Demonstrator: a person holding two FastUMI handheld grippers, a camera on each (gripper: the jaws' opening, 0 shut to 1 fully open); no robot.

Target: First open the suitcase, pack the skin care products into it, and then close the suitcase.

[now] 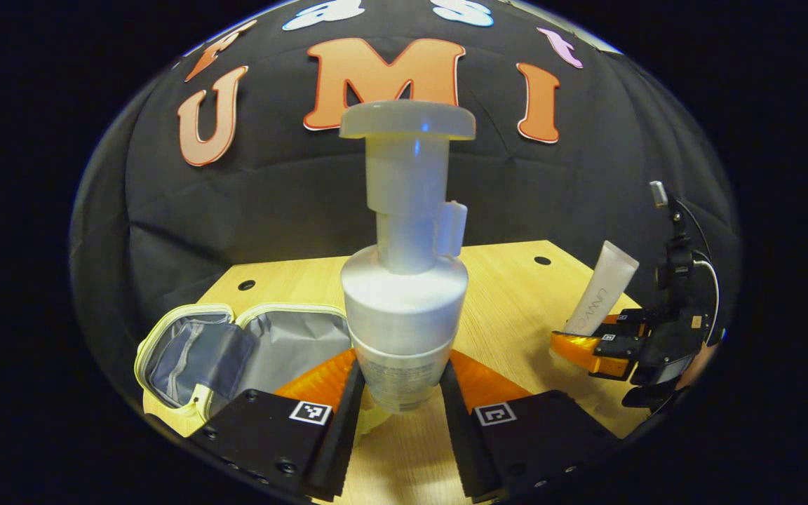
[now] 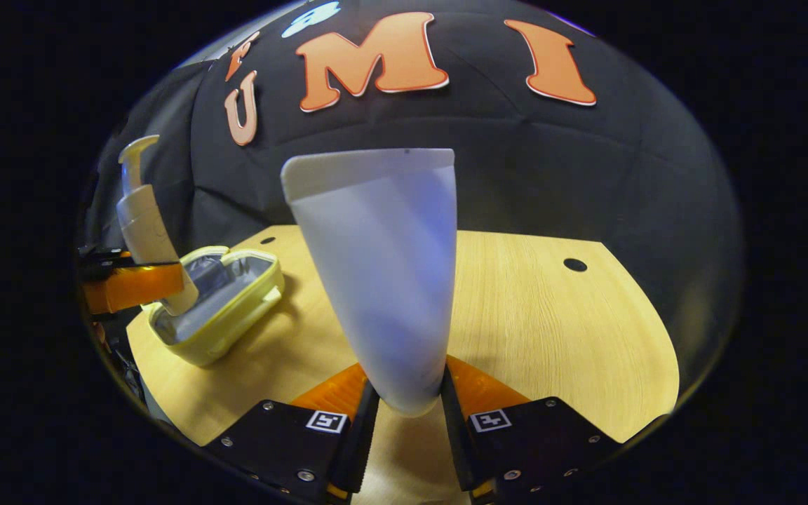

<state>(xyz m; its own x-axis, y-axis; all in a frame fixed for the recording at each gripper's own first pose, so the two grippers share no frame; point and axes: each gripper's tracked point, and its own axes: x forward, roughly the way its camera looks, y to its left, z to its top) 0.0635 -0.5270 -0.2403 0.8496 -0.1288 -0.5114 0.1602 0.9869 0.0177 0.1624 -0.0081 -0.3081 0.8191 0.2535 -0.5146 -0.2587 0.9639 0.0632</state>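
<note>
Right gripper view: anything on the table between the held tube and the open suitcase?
Nothing. In the right gripper view, bare wooden table runs from the tube held in the right gripper to the open suitcase; the pump bottle hangs over its far side.

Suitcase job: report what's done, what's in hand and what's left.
Done: the suitcase lies open on the table, lid folded back, its lining bare where it shows. In hand: the left gripper is shut on a pump bottle near the case, and the right gripper is shut on a tube over the table. Left: put both in, then close the suitcase.
</note>
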